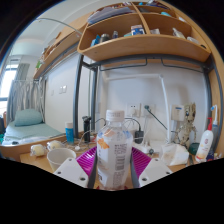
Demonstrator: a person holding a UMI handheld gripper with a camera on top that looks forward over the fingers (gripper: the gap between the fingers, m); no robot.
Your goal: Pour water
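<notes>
Our hand-held gripper [113,165] is clamped on the upright water bottle [114,148] at lower centre. We judge pouring not yet begun; tilting remains.

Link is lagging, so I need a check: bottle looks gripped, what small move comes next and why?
Probably lift and carry the bottle toward the white cup at its left. The gripper holds it upright between the pink pads, cap apparently on, so no tilting yet.
</notes>
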